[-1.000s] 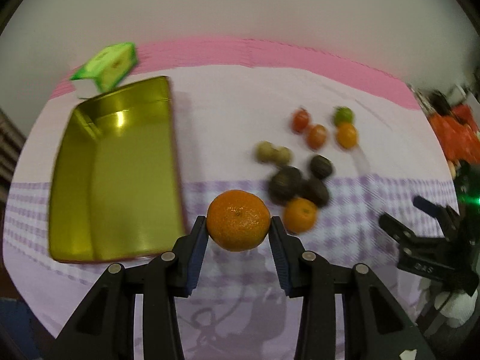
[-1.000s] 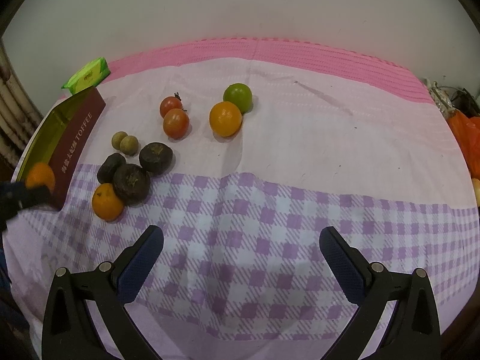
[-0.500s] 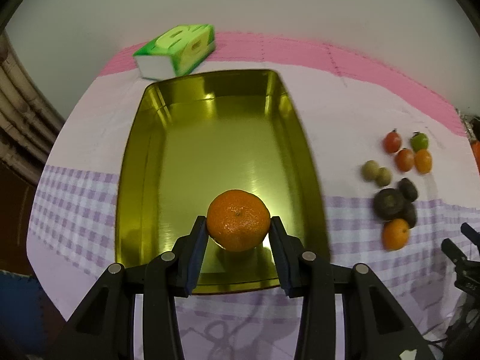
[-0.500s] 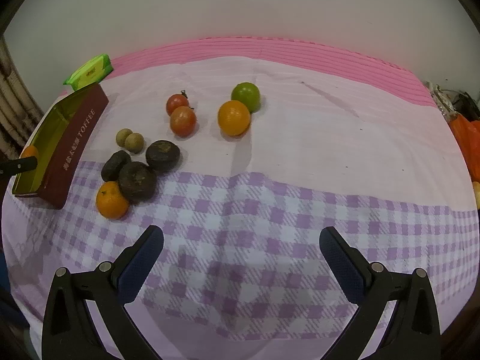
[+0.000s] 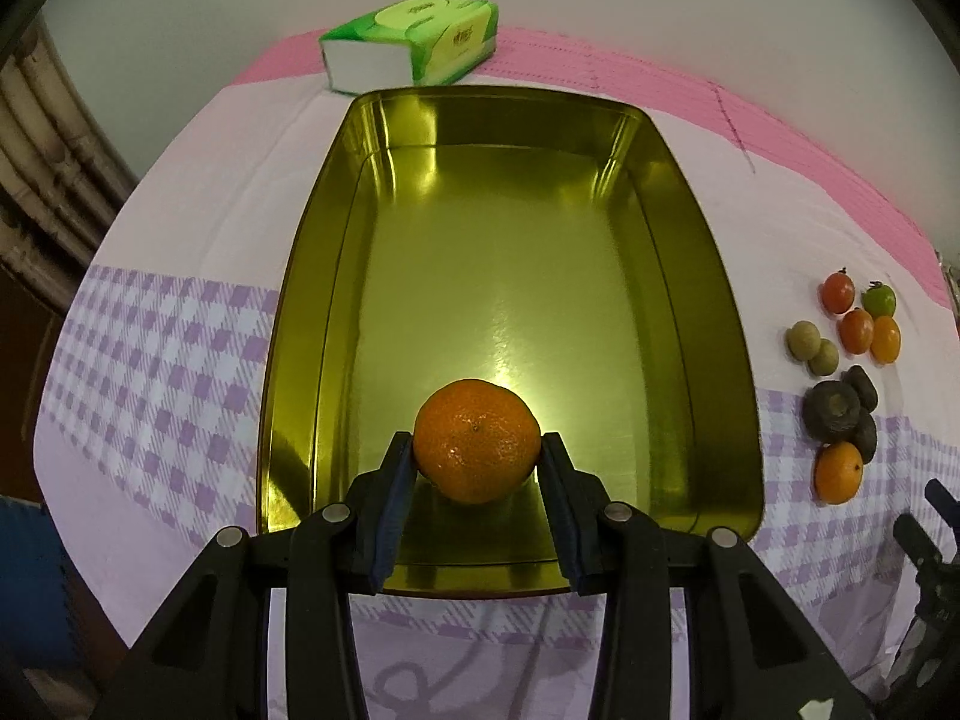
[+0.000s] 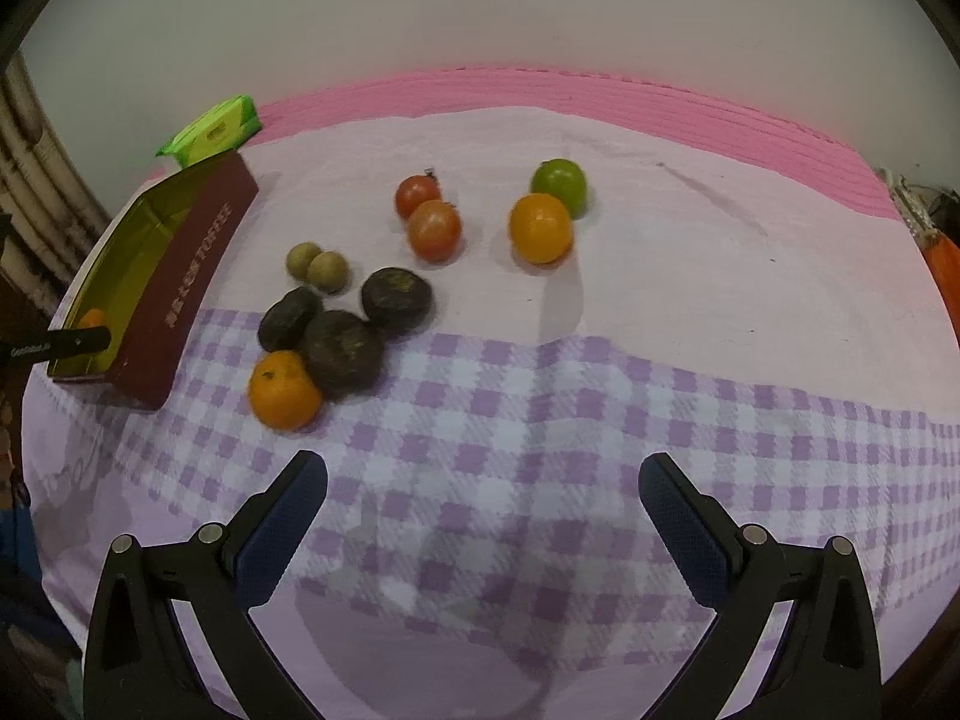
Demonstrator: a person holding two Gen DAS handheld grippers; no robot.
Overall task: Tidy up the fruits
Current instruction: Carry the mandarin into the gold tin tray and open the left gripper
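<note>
- The left tool (image 5: pixel 477 450) grips a mandarin (image 5: pixel 477 441) between its fingers, above the near end of the gold tin (image 5: pixel 684 192).
- The tin sits toward the surface's left edge, with a green tissue pack (image 5: pixel 414 39) just beyond its far end.
- The right tool (image 6: pixel 483 483) hangs wide and holds nothing, over the checked cloth (image 6: pixel 540 414) near the front edge.
- Remaining fruits (image 6: pixel 336 348) cluster right of the tin.

We see a glossy gold metal tin (image 5: pixel 690 276) on a matt woven cloth (image 6: pixel 600 420). The mandarin (image 5: pixel 477 441) we hold has dimpled, slightly shiny peel.
</note>
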